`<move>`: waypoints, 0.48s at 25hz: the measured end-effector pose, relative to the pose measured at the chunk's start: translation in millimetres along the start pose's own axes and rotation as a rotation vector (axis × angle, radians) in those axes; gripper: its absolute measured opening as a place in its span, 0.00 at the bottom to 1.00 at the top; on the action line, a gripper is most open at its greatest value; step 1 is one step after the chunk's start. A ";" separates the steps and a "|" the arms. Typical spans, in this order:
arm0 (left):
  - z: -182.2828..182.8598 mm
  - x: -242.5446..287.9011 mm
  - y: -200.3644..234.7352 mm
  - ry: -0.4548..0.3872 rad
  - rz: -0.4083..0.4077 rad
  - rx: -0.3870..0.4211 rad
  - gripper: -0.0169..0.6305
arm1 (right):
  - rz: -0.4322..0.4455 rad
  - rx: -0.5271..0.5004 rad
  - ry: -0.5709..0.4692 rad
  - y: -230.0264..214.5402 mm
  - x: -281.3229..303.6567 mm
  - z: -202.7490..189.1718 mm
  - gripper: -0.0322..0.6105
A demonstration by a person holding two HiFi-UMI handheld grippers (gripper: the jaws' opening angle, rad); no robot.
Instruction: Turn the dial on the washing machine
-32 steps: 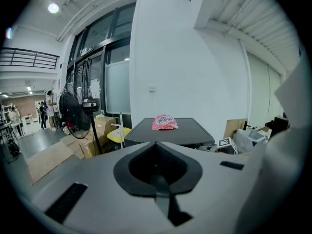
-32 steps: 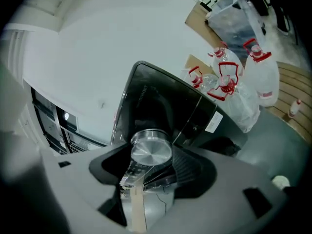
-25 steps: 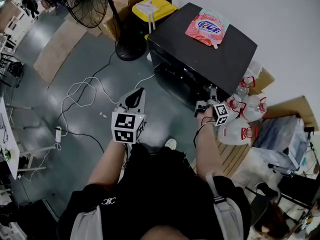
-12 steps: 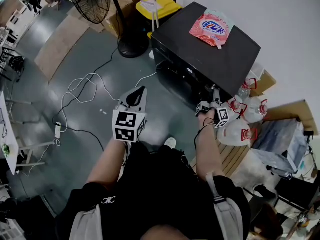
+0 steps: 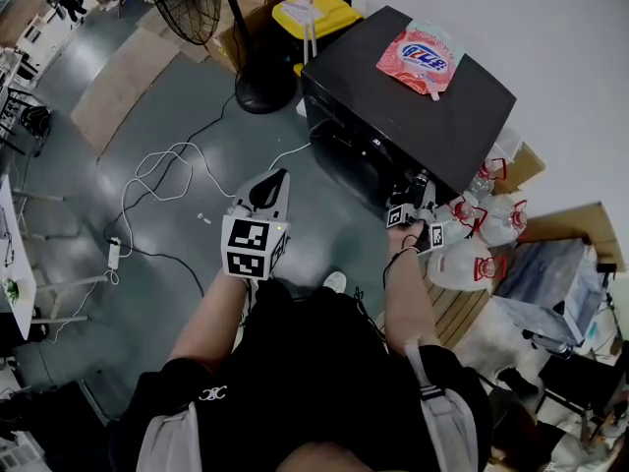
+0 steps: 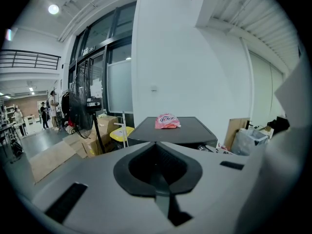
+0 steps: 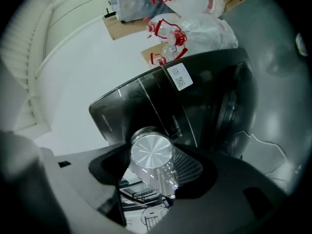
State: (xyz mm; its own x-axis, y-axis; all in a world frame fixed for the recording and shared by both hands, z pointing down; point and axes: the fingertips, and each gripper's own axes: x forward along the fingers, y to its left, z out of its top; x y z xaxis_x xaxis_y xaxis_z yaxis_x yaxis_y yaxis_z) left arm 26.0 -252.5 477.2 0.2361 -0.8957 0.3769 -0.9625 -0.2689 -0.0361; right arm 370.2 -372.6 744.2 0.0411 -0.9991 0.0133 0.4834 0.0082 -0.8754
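Clamping the round brushed-silver dial point(image 7: 151, 152) at the upper front edge of the black box-shaped washing machine point(image 5: 393, 106) with the right gripper point(image 5: 420, 187) — fingers closed on its sides. Holding the left gripper point(image 5: 279, 177) well apart from the machine, above the floor — fingers pressed together, gripping nothing.

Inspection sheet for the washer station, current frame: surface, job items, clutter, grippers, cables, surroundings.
Surface: grey floor, with cardboard sheets lying on it.
Job's things: black washing machine; silver dial on its front.
Clutter: pink pouch on the machine's top; water jugs beside the machine.
Grippers: right gripper shut on the dial; left gripper shut, empty, away from the machine.
Cables: white cable looped on the floor.
Surroundings: pedestal fan, yellow bin, white wall.
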 end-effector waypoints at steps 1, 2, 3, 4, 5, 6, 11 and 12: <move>-0.2 -0.3 1.3 -0.001 -0.001 -0.003 0.02 | -0.014 -0.022 0.001 -0.3 -1.3 -0.8 0.47; -0.1 -0.3 2.2 -0.003 -0.003 -0.005 0.02 | -0.029 -0.044 0.002 -0.2 -3.3 -2.1 0.47; 0.3 0.3 2.4 -0.005 -0.008 -0.008 0.02 | -0.042 -0.069 0.008 0.7 -6.0 -3.9 0.47; 1.1 1.3 1.8 -0.009 -0.014 -0.011 0.02 | -0.053 -0.105 0.022 2.5 -9.3 -7.0 0.47; 2.5 3.0 0.7 -0.013 -0.022 -0.013 0.02 | -0.063 -0.151 0.048 5.4 -12.9 -11.6 0.47; 4.4 5.2 -0.8 -0.018 -0.031 -0.015 0.02 | -0.068 -0.207 0.084 9.9 -16.6 -18.0 0.47; 19.8 15.7 -8.1 -0.056 -0.094 -0.023 0.02 | -0.032 -0.691 0.321 59.1 -38.9 -72.2 0.43; 23.4 17.5 -9.3 -0.067 -0.107 -0.026 0.02 | -0.011 -0.802 0.353 74.7 -42.4 -86.8 0.41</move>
State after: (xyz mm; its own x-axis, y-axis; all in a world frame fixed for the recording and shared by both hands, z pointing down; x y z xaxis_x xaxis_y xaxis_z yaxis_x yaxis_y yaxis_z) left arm 42.2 -273.9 462.5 0.3452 -0.8841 0.3150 -0.9342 -0.3558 0.0252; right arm 328.7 -333.2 636.3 -0.2973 -0.9547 -0.0108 -0.2842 0.0993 -0.9536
